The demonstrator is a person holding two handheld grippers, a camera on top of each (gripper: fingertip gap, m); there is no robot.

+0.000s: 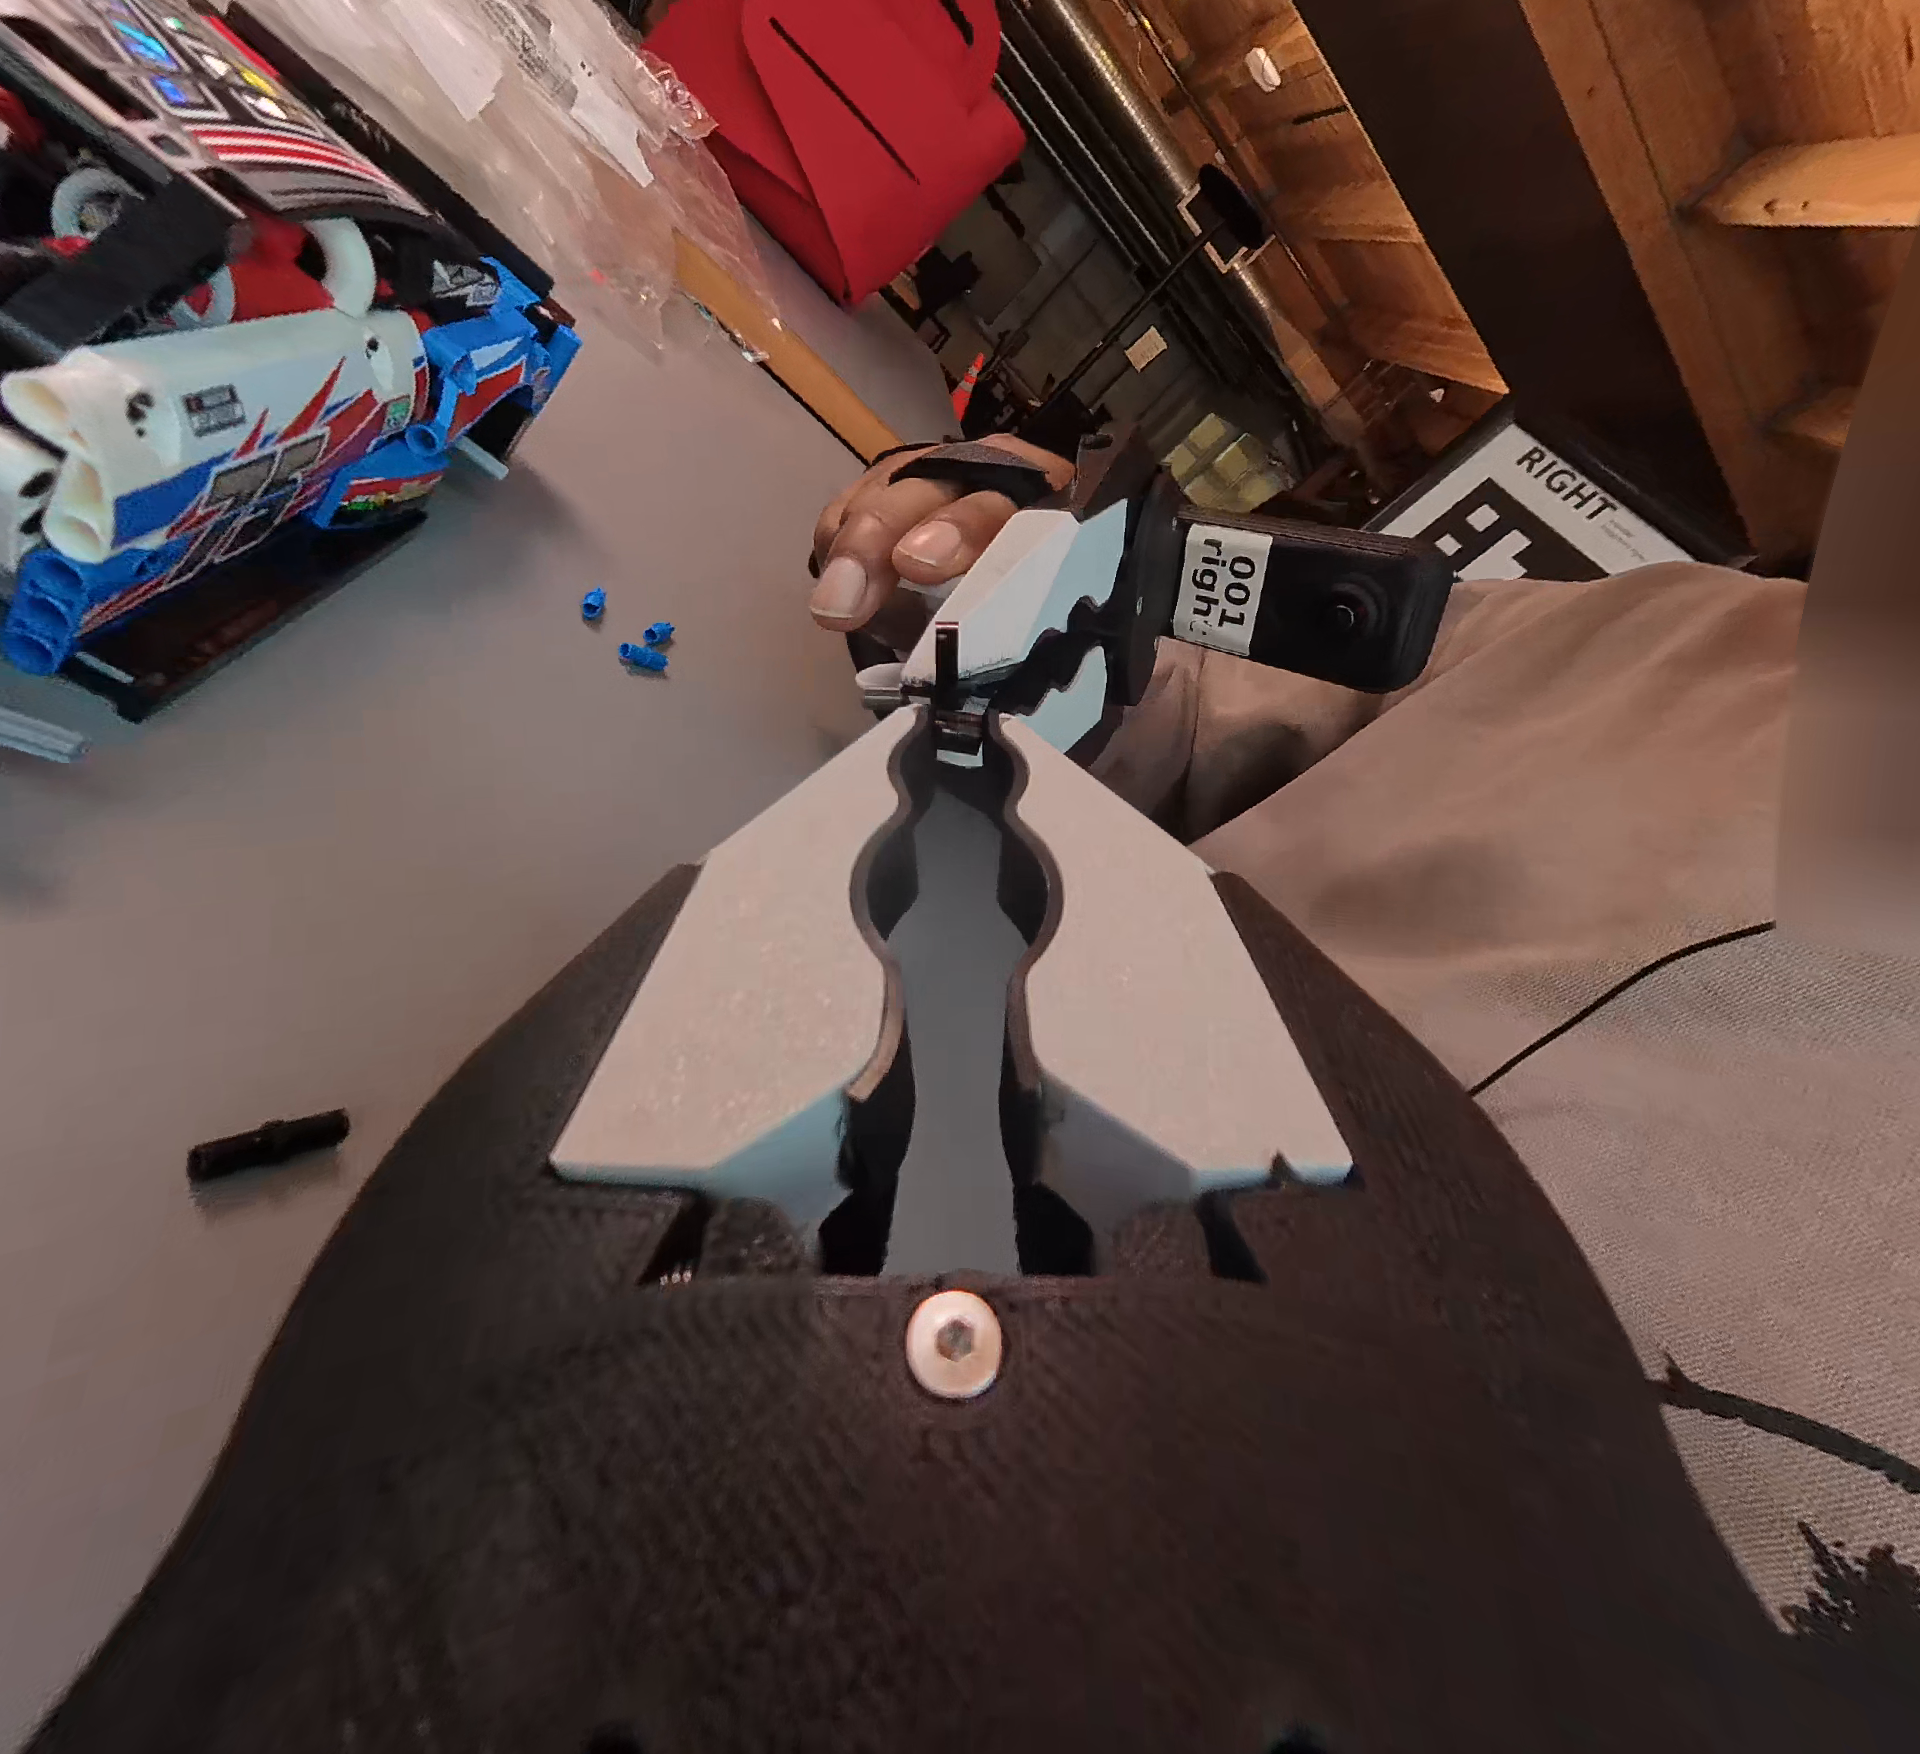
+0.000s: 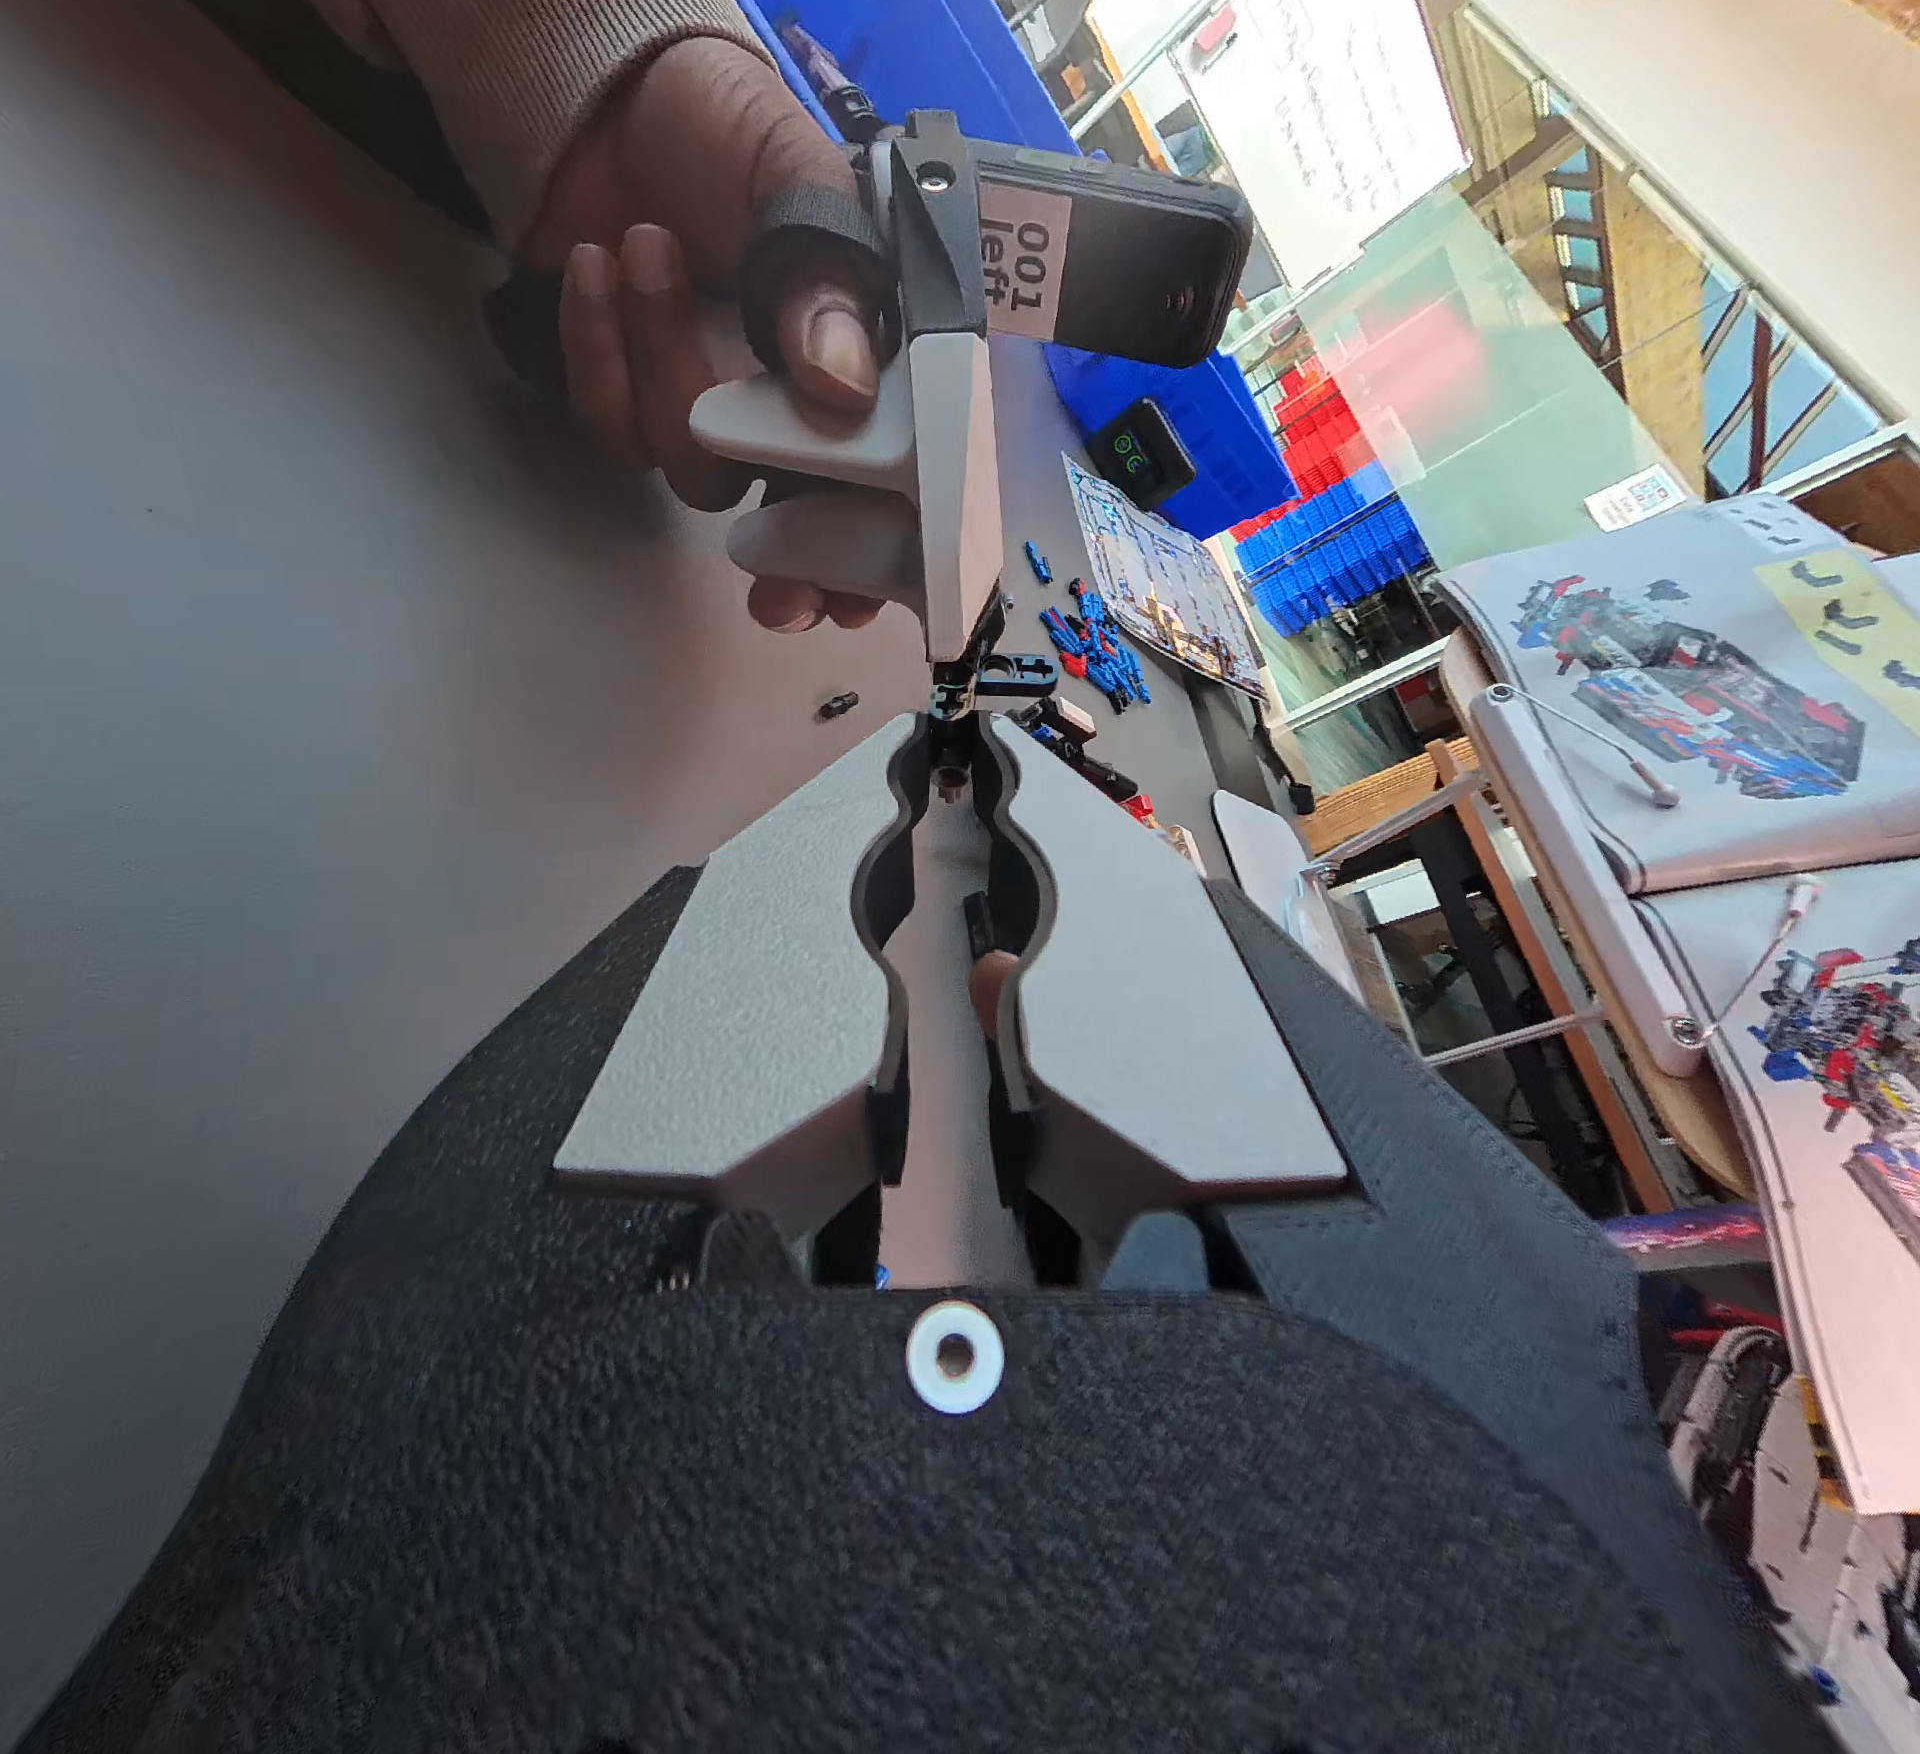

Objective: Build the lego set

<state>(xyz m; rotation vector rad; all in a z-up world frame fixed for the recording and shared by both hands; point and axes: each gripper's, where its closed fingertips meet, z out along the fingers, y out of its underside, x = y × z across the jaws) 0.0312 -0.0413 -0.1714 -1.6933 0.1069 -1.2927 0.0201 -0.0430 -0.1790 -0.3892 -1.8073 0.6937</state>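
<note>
1. The left gripper (image 1: pixel 954 738) and the right gripper (image 2: pixel 951 733) meet tip to tip above the table (image 1: pixel 468 873).
2. Both pairs of fingers are narrow, each pinching part of a small black lego assembly (image 2: pixel 971 681) between them.
3. Its short beam (image 2: pixel 1023 668) points sideways, across both grippers' axes.
4. A loose black pin (image 1: pixel 267 1145) lies on the table, left of the left gripper.

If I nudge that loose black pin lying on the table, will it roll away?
Probably yes. The black pin is a small round rod lying on its side on the smooth grey table, so it should roll sideways easily. It looks light and rigid.
</note>
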